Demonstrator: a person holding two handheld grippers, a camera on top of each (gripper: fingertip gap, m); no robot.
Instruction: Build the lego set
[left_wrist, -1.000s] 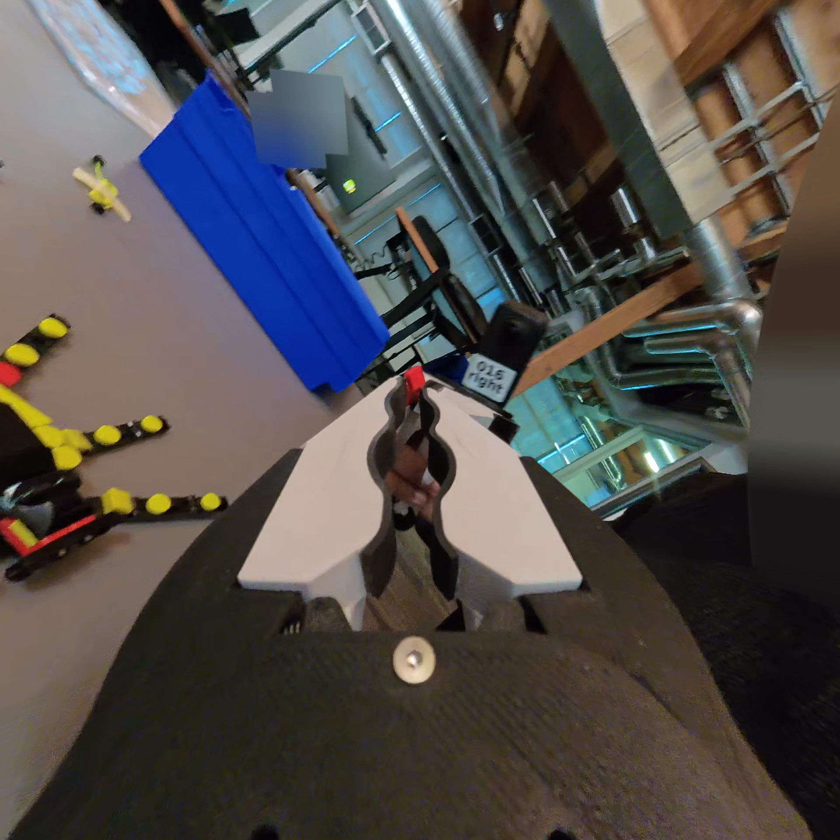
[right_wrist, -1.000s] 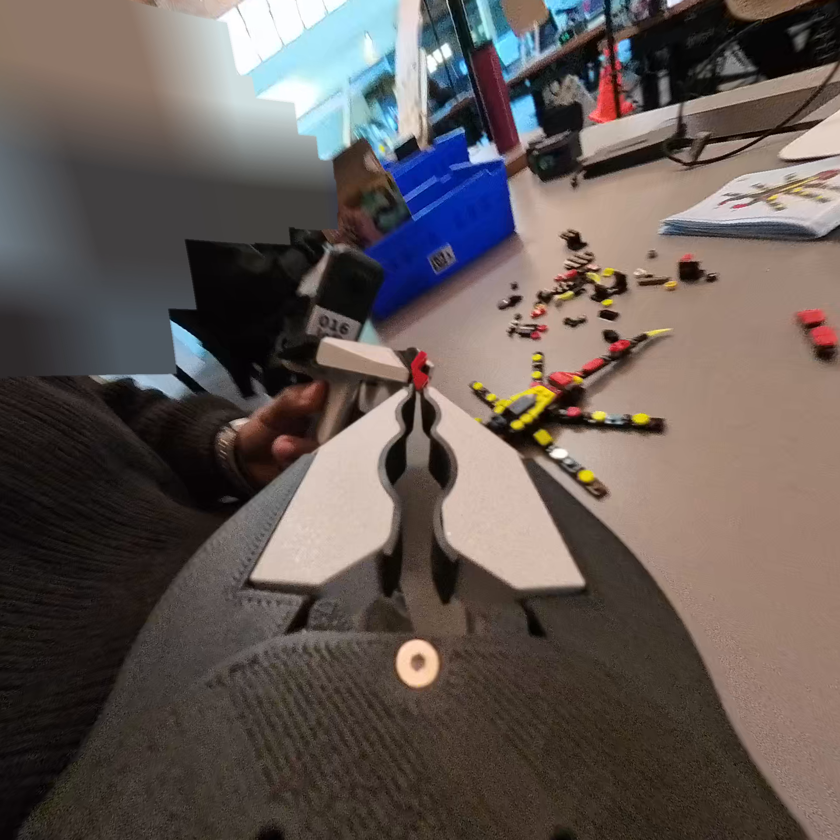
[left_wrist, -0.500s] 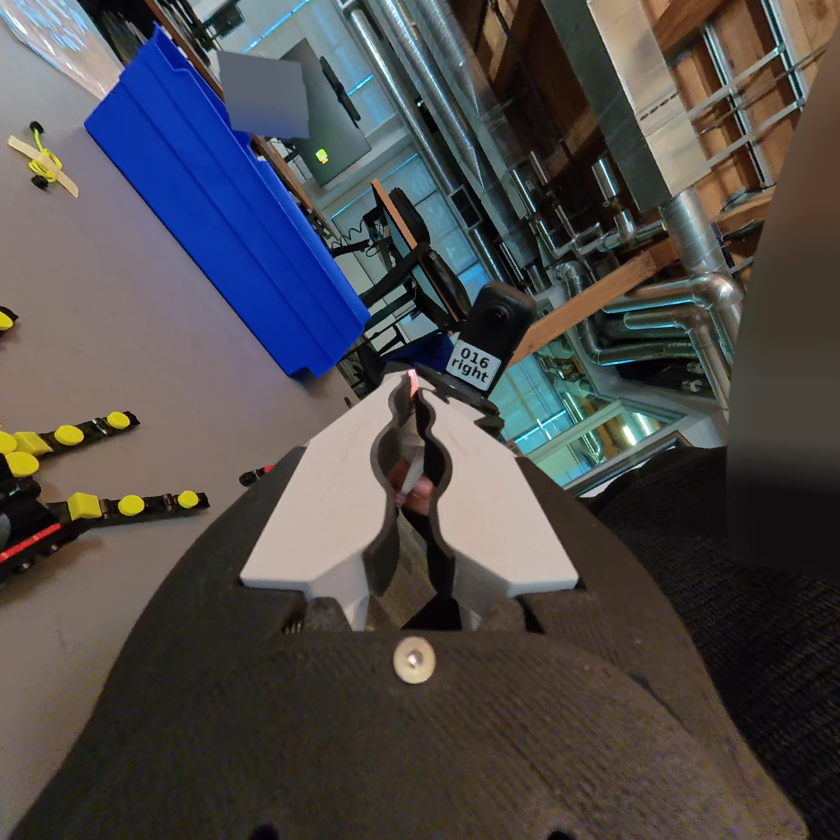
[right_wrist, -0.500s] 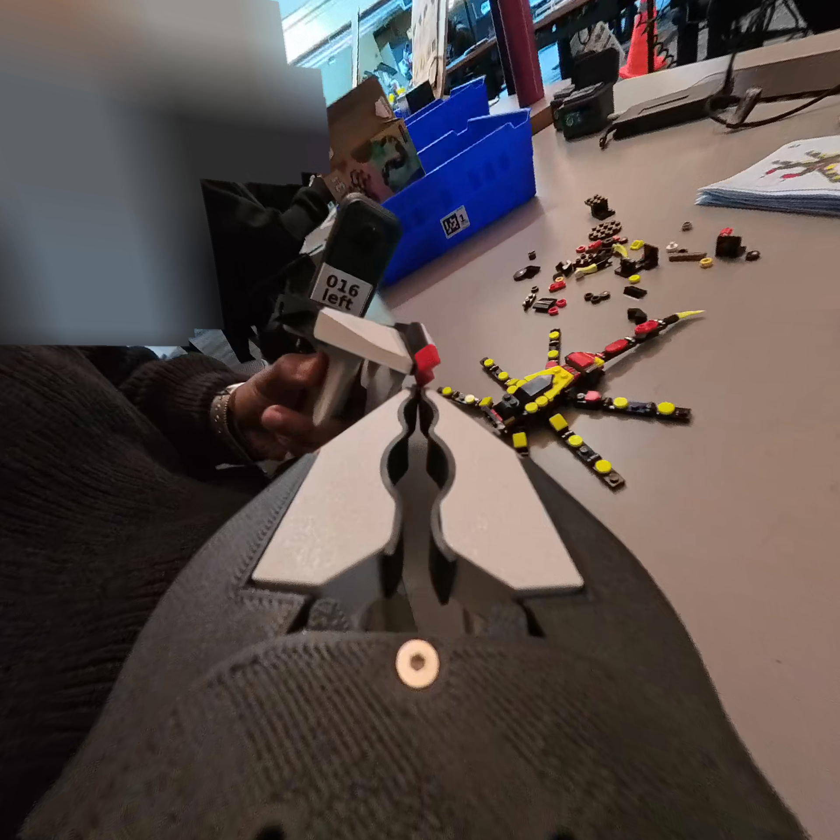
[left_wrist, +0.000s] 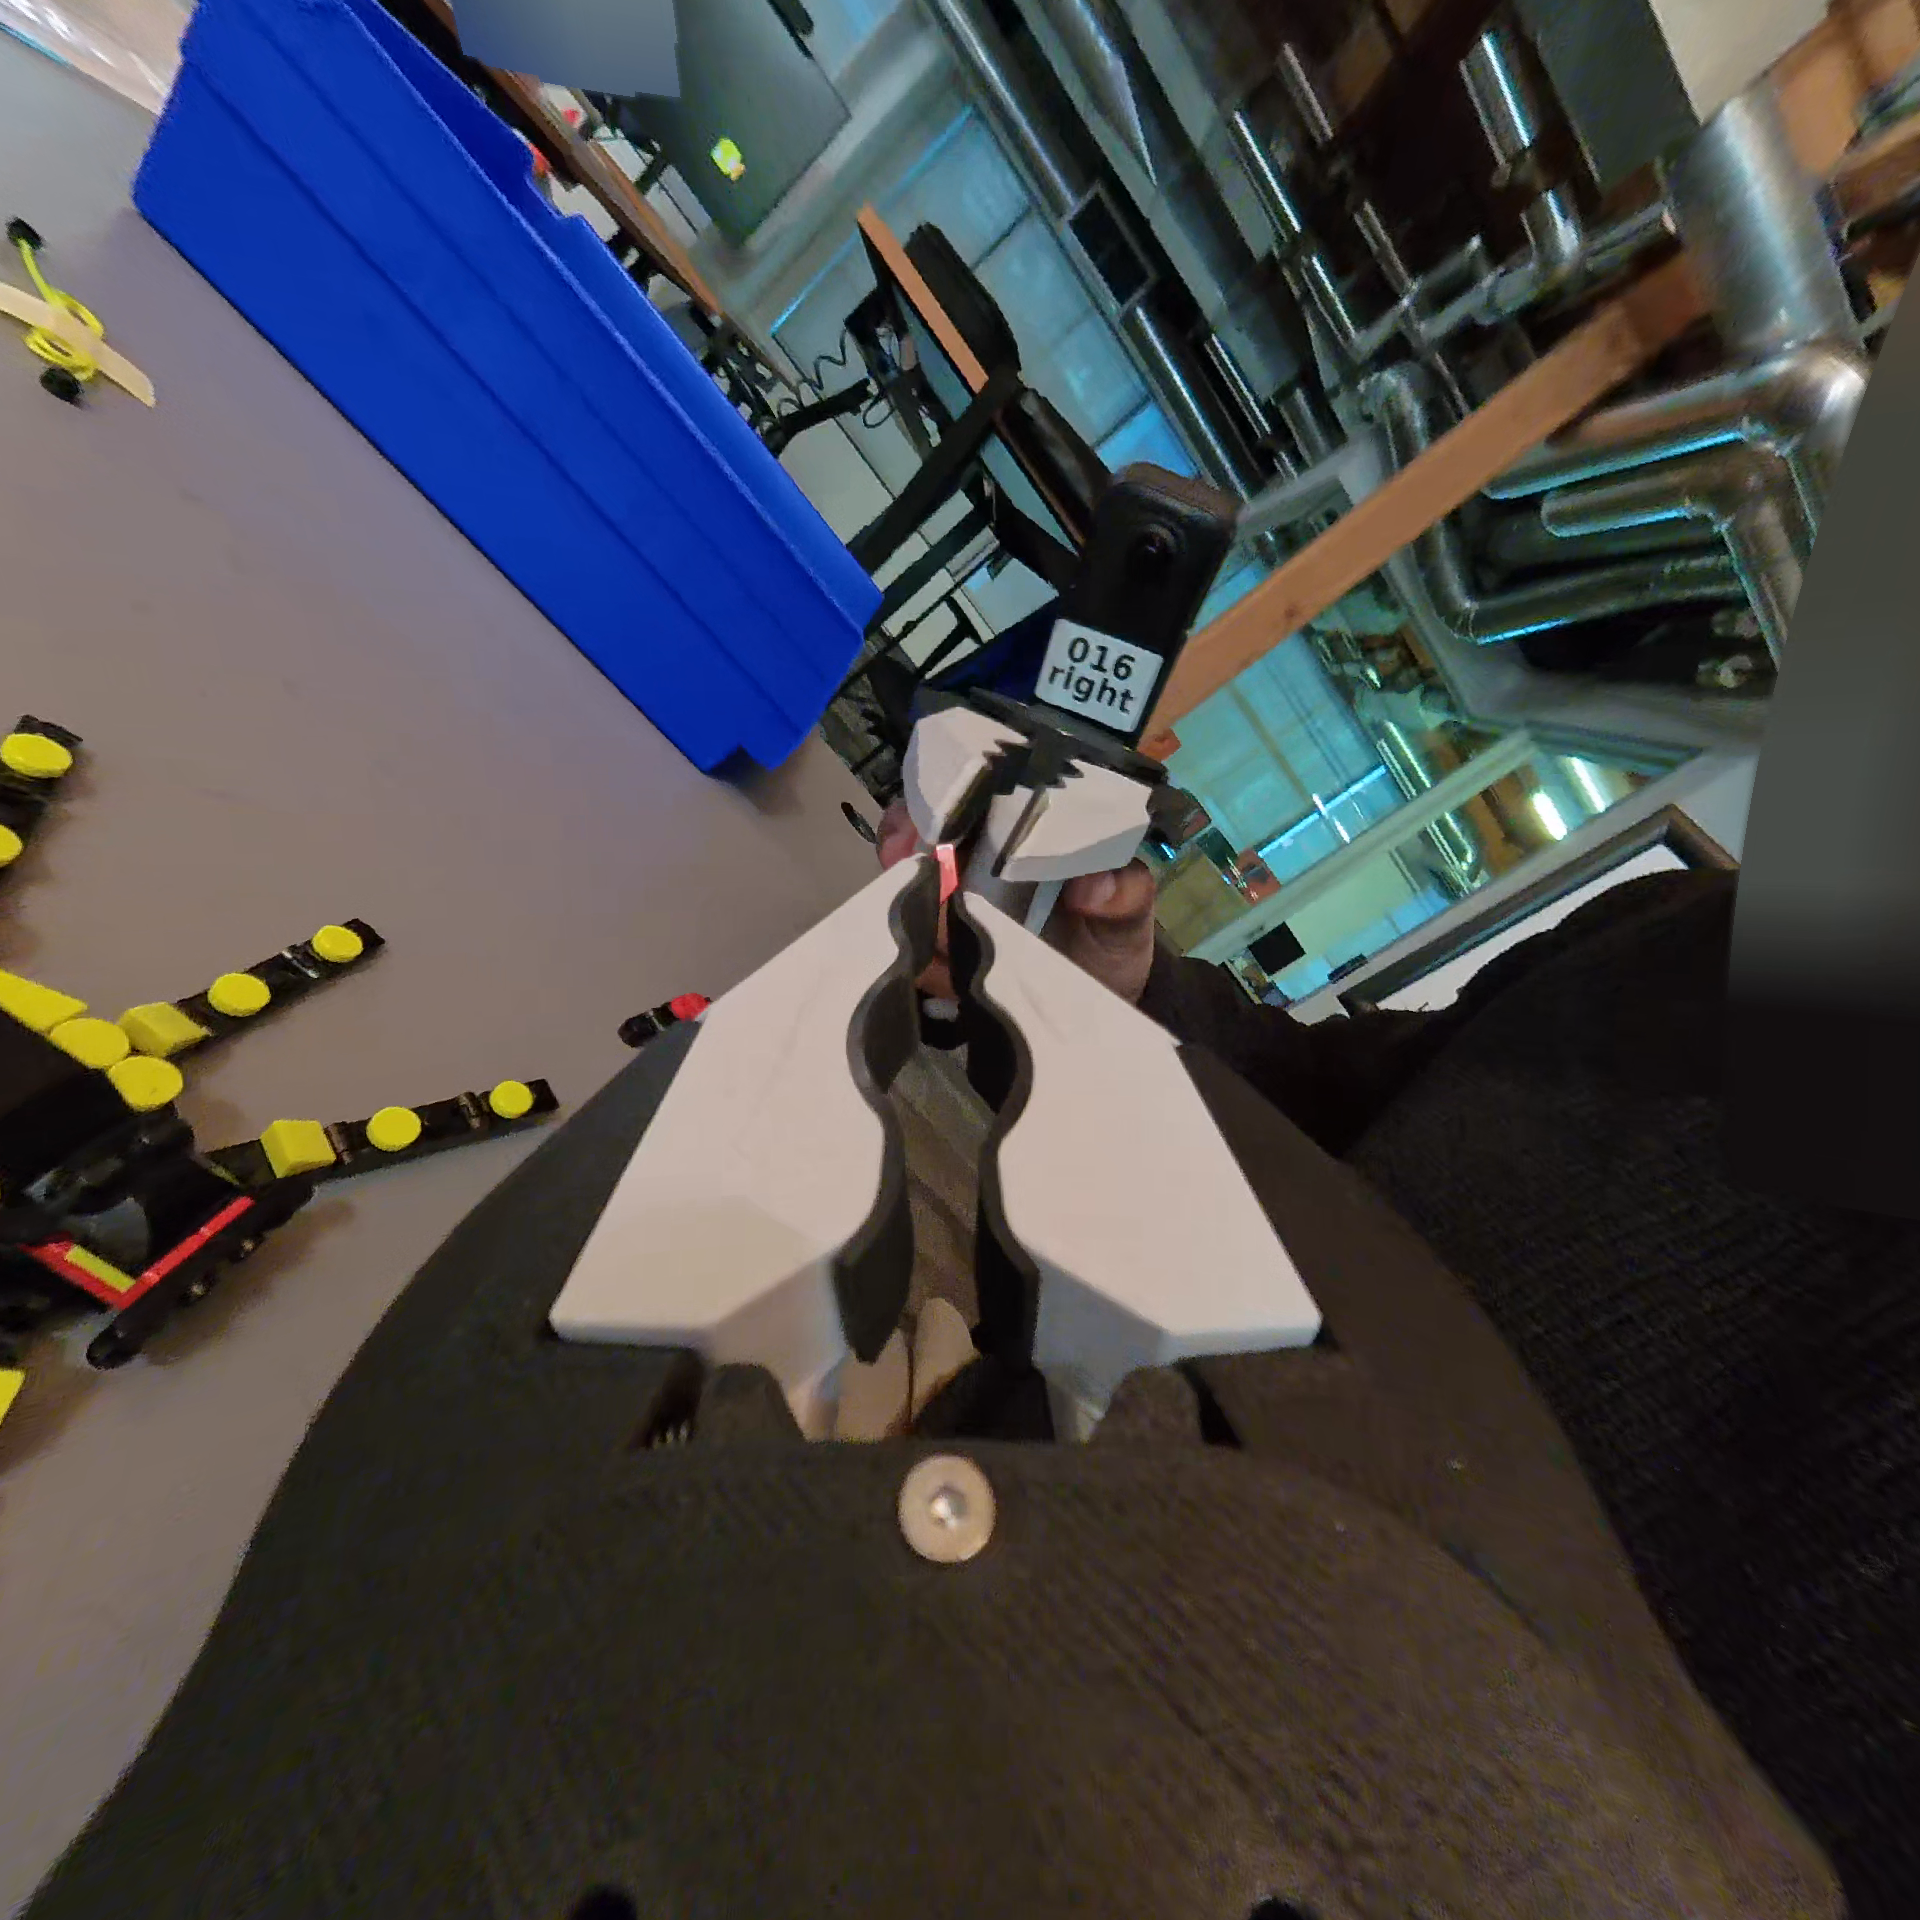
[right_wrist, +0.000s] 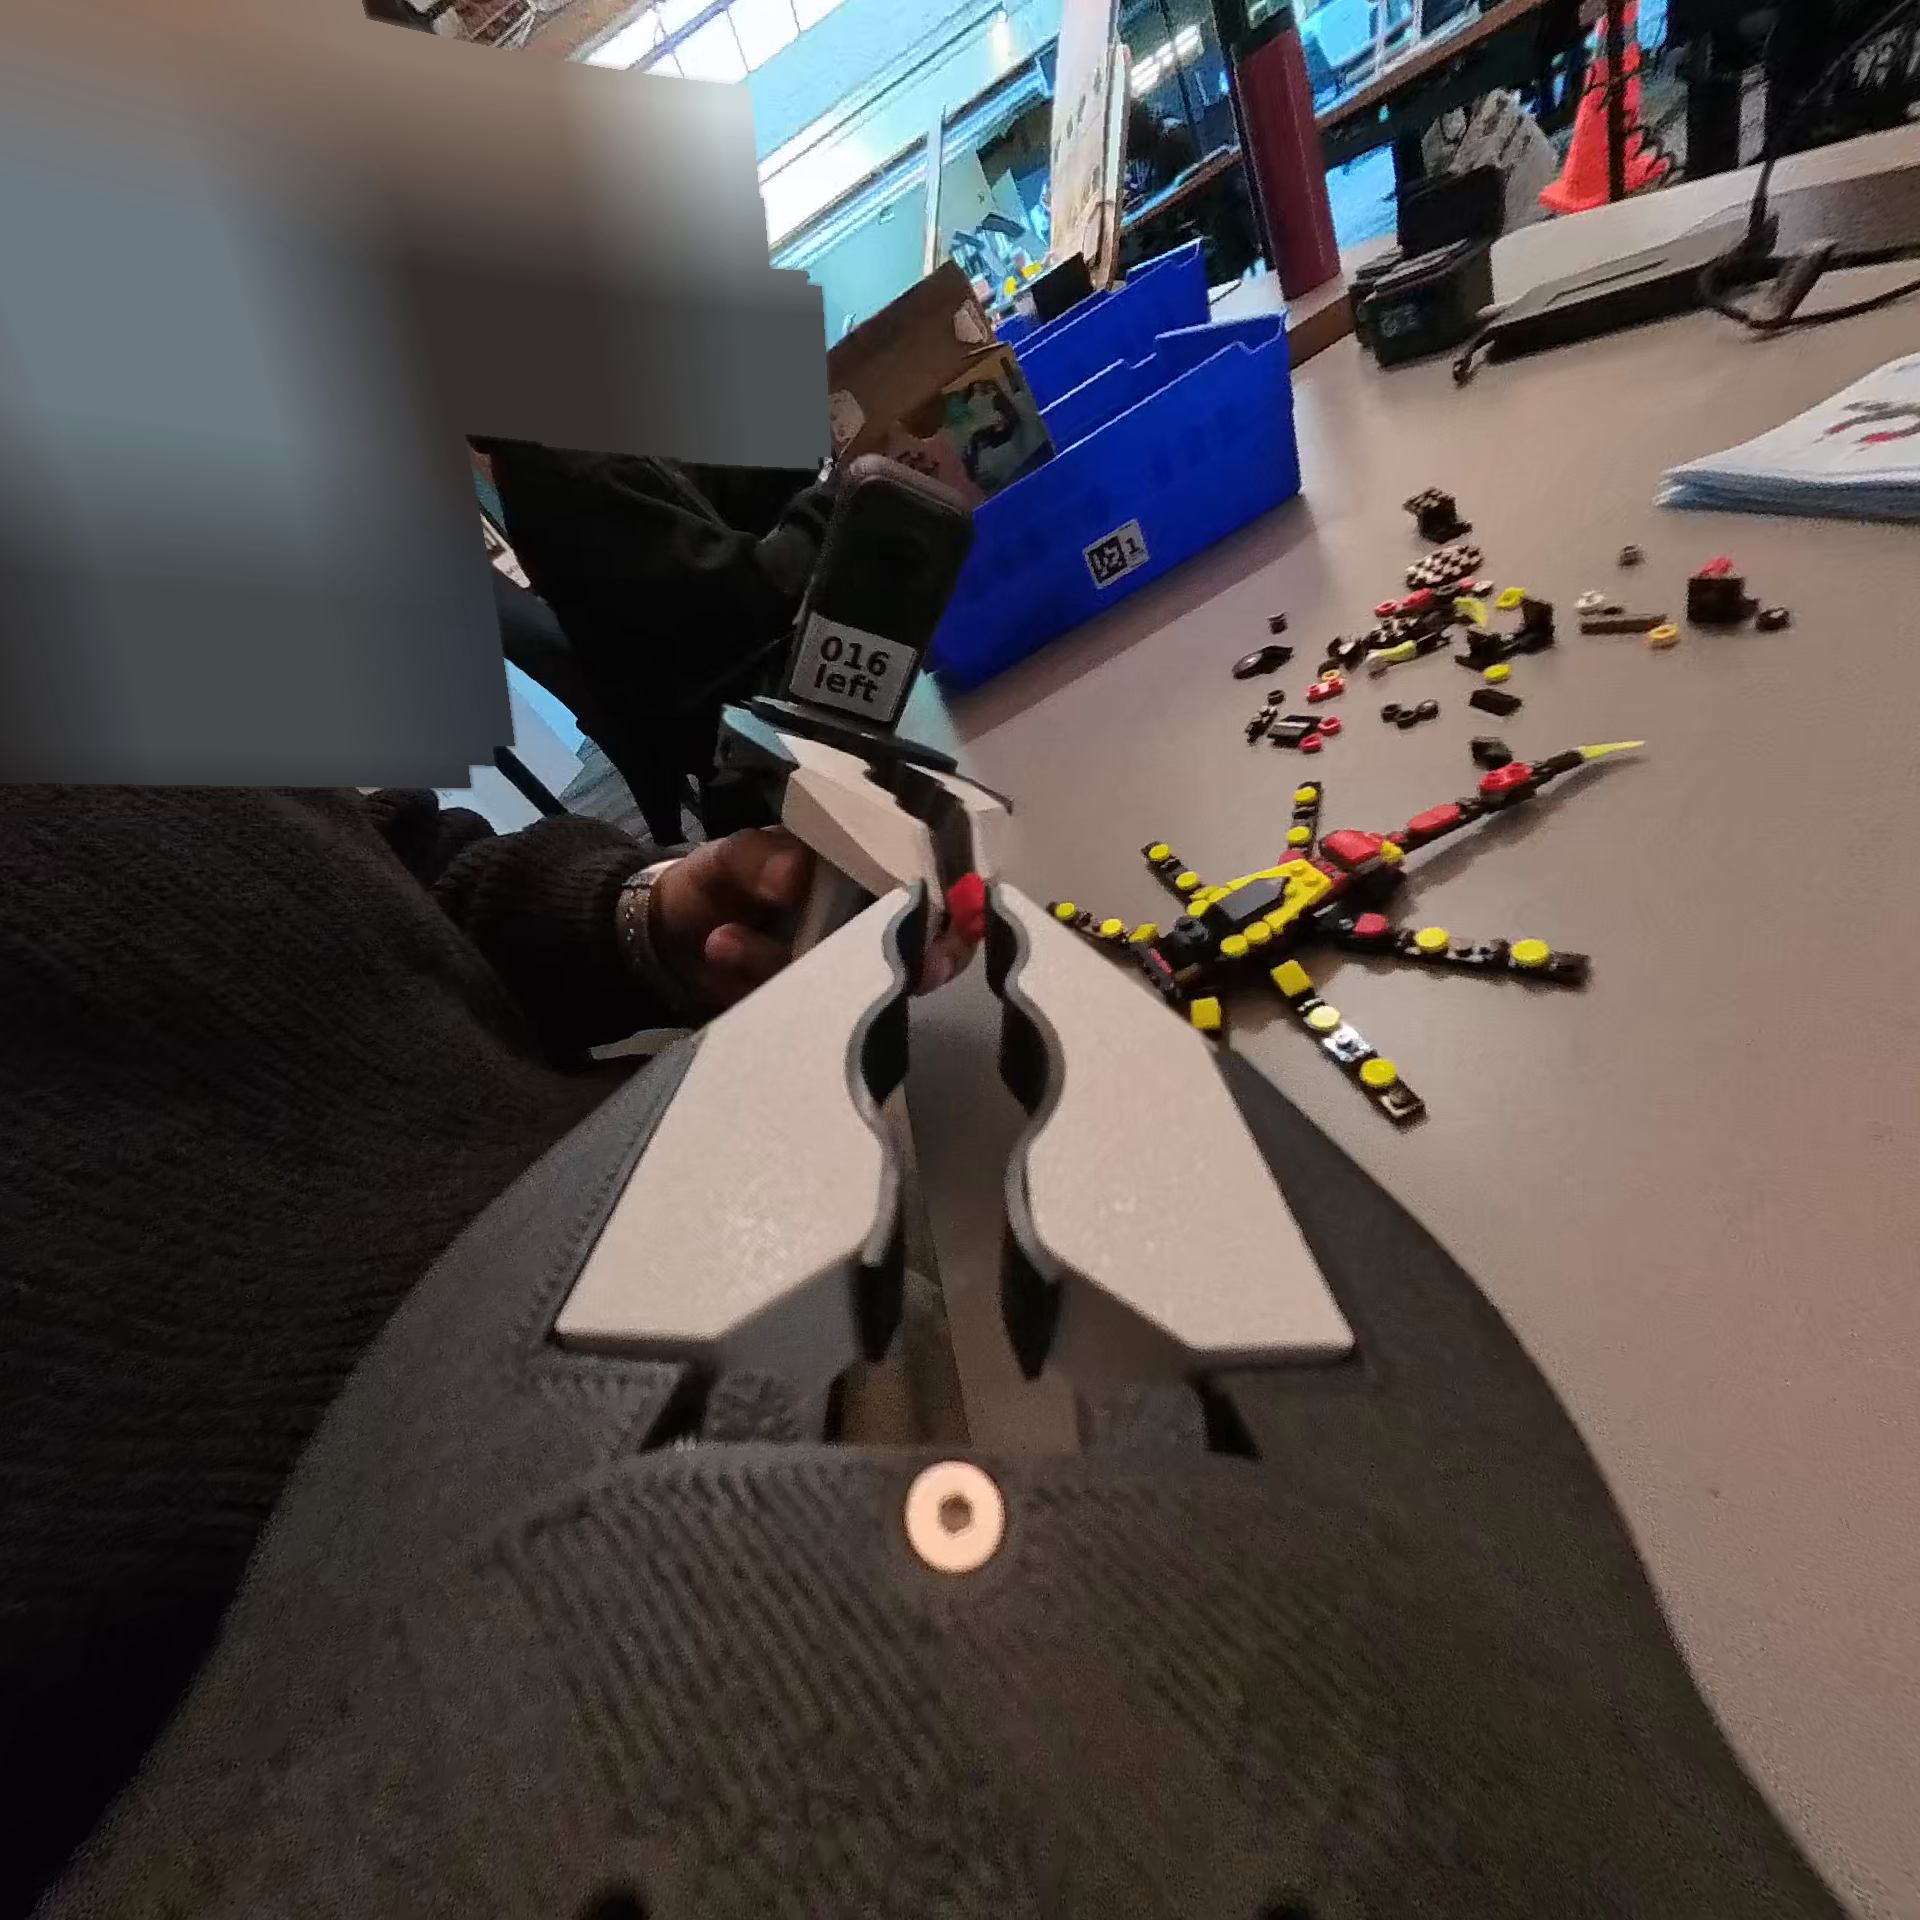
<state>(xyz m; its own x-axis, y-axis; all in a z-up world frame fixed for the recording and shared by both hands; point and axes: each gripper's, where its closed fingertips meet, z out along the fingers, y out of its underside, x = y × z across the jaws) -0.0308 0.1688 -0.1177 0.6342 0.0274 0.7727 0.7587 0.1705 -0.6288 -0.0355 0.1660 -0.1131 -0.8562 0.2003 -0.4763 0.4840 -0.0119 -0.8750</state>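
Observation:
My left gripper (left_wrist: 940, 878) is shut on a small red lego piece (left_wrist: 944, 865), held in the air off the table's near edge. My right gripper (right_wrist: 954, 909) faces it tip to tip. Its jaws stand a little apart, with the red piece (right_wrist: 966, 906) between the fingertips. The right gripper also shows in the left wrist view (left_wrist: 982, 831), and the left gripper in the right wrist view (right_wrist: 935, 873). The part-built black, yellow and red lego model (right_wrist: 1278, 909) with long legs lies flat on the grey table, and shows in the left wrist view (left_wrist: 114, 1132).
Several loose lego pieces (right_wrist: 1455, 644) lie beyond the model. A blue bin (right_wrist: 1143, 488) stands at the table's far left edge, also in the left wrist view (left_wrist: 468, 343). A booklet (right_wrist: 1818, 457) lies far right. A small red and black piece (left_wrist: 665, 1020) lies near the table edge. The tips of both grippers are at nearly the same place.
My right gripper was shut and has opened a little, so the red piece held by the left gripper now sits between its tips. Both grippers have moved closer together.

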